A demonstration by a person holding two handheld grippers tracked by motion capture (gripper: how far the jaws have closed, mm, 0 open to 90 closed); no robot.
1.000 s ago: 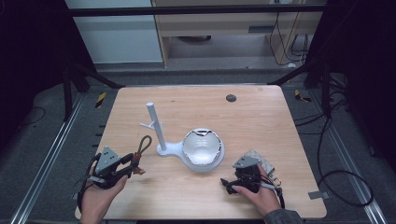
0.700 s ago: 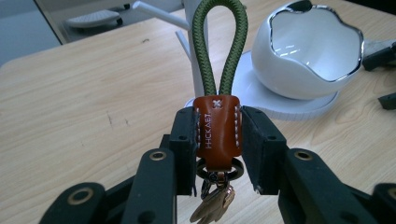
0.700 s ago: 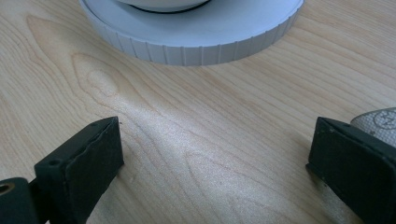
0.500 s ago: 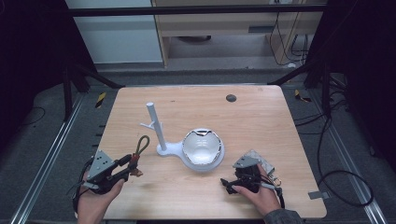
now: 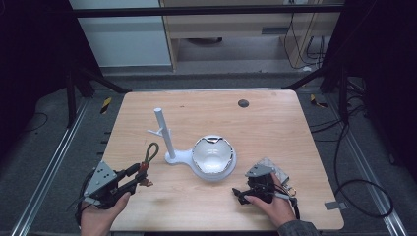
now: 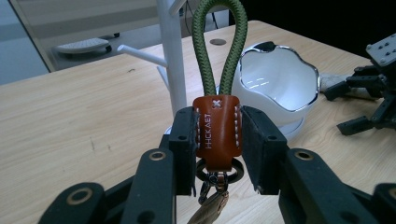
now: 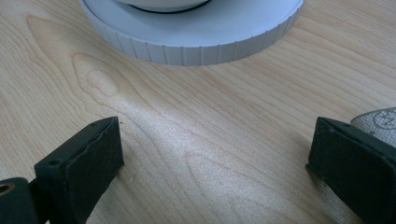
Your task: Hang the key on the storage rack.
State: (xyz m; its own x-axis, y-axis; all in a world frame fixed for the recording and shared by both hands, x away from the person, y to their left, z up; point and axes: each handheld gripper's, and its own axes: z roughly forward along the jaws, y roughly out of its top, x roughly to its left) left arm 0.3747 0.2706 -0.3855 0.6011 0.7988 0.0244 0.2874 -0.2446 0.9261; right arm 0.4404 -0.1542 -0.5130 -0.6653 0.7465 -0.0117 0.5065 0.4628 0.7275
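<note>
Near the bench's (image 5: pixel 275 123) left edge, the left gripper (image 5: pixel 140 173) pinches the keychain's (image 6: pixel 217 128) brown leather tab, green loop upright. The right gripper (image 7: pixel 215 163) rests spread wide near the white stand (image 5: pixel 169 147).

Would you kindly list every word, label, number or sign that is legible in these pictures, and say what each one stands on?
"HCKAET", stamped lengthwise on the brown leather tab of the keychain, which the left gripper clamps.
A stitched white "x" mark at the top of that same tab, below the green cord loop.
A faint round mark on the pale thing beside the right gripper: too blurred to read.
Nothing else legible on the white stand, bowl or table.
</note>
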